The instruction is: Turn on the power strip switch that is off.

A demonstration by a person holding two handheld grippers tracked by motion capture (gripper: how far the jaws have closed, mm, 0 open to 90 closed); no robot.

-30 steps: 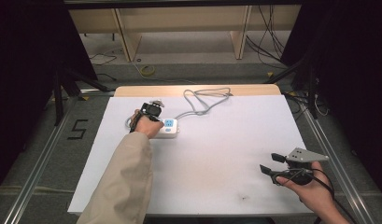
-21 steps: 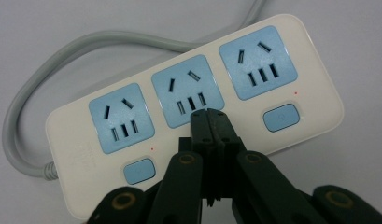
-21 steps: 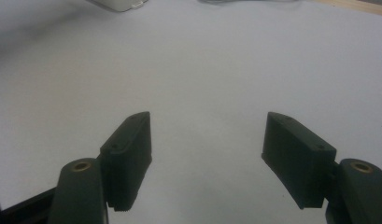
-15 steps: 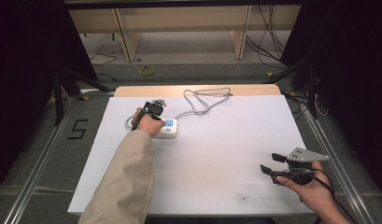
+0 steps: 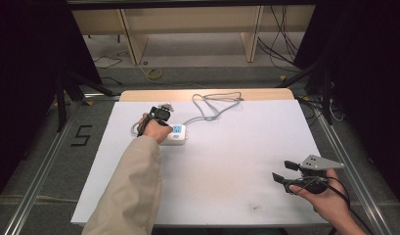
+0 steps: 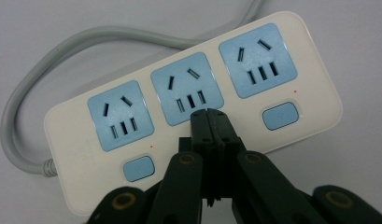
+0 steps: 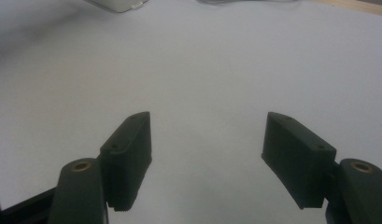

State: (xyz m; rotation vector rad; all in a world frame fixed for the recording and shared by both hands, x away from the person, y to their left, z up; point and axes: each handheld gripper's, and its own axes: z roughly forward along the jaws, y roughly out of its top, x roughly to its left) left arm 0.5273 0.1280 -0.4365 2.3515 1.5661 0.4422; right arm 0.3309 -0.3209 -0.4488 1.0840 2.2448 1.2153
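Observation:
A white power strip with three blue sockets lies at the back left of the white table. Its grey cable loops toward the far edge. My left gripper points down at the strip. In the left gripper view, its jaws are shut with nothing between them. The tips sit just below the middle socket of the strip, and they hide the spot underneath. A blue button and another show on either side. My right gripper rests at the front right, open over bare table.
A wooden strip runs along the table's far edge. Wooden shelving and loose cables are behind it. Metal rails flank the table, and a "5" mark is on the floor at the left.

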